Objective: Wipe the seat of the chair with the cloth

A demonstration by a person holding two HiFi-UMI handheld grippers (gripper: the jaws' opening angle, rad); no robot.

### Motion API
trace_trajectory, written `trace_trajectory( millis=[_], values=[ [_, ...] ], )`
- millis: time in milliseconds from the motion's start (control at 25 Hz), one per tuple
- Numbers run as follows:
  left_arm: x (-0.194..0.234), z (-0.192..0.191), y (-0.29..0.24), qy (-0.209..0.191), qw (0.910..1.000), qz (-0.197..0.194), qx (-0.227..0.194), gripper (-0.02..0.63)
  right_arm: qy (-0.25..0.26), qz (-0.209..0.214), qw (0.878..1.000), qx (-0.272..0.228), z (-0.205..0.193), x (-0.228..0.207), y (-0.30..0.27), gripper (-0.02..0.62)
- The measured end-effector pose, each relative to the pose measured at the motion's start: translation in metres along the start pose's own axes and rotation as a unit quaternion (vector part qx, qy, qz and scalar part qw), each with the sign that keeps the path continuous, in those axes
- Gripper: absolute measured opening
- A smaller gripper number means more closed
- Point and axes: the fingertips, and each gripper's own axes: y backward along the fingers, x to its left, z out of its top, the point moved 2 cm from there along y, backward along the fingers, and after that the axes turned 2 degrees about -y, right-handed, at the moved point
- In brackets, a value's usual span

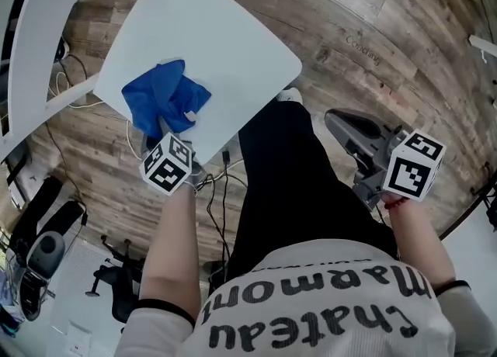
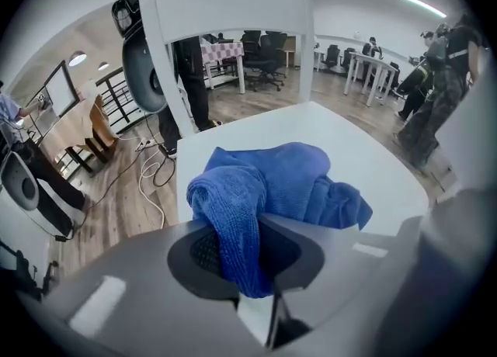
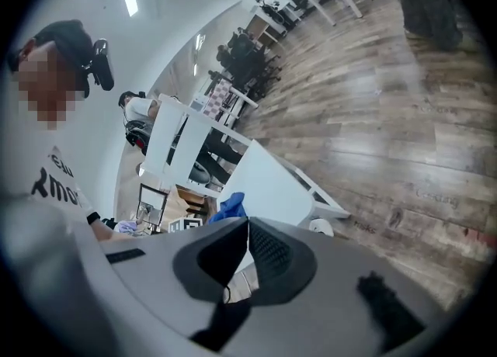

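cloth [image 1: 165,97]: blue, crumpled | on white chair seat [image 1: 233,53], near edge

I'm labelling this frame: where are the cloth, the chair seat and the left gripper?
cloth [image 1: 165,98], head view, middle of the blue bunch.
chair seat [image 1: 229,41], head view, bare white surface.
left gripper [image 2: 242,258], left gripper view, between its jaws, clamping cloth.
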Motion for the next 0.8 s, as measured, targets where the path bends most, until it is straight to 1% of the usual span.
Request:
trace_trajectory(
  millis=[240,440,640,800],
  values=[
    [-0.047,0.018,-0.004,-0.032,0.9983,-0.048,-0.008,0.04,-0.021,-0.01,0.999,-0.032,0.001,-0.012,0.024,0.015],
    [-0.092,0.036,-0.006,-0.036,0.9951,-0.087,-0.028,0.04,-0.032,-0.024,0.997,-0.06,0.004,-0.023,0.045,0.015],
    [-0.15,0.056,-0.008,-0.069,0.986,-0.144,-0.049,0.041,-0.044,-0.031,0.995,-0.088,0.009,-0.032,0.061,0.015],
    [-0.193,0.069,-0.009,-0.106,0.975,-0.185,-0.063,0.043,-0.057,-0.036,0.992,-0.103,0.005,-0.037,0.069,0.015]
  ],
)
